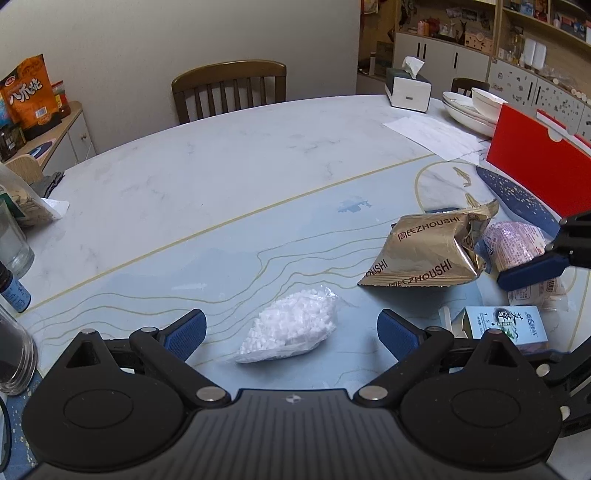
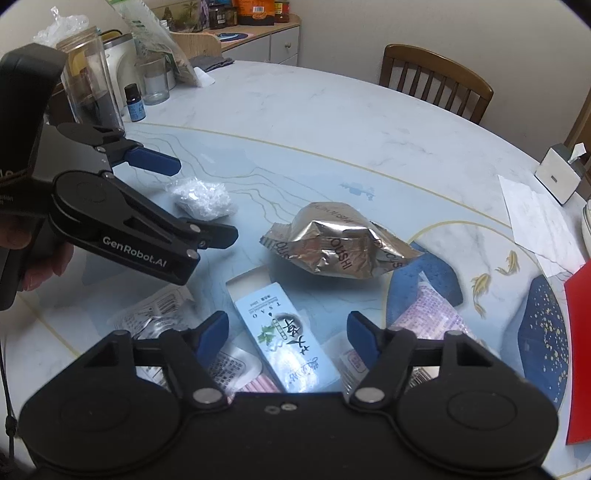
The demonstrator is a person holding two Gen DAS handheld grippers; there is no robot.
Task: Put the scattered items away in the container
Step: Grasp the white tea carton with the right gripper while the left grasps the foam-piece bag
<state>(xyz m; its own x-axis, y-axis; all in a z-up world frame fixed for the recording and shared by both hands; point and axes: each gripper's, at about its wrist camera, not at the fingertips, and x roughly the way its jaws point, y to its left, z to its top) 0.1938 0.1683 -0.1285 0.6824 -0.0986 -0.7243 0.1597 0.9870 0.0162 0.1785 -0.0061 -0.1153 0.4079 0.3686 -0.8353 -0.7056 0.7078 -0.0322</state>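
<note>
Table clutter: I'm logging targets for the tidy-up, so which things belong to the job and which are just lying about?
For the job:
bag of white pellets
gold foil snack bag
pink packet
blue-and-white carton
red container

Just lying about:
tissue box
stacked bowls
paper sheet
glass jar
small dropper bottle

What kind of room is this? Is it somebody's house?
Probably a home dining room. A big marble-look table with wooden chairs fills it, bowls and plates and a tissue box sit on it, and shelves of household things line the wall.
</note>
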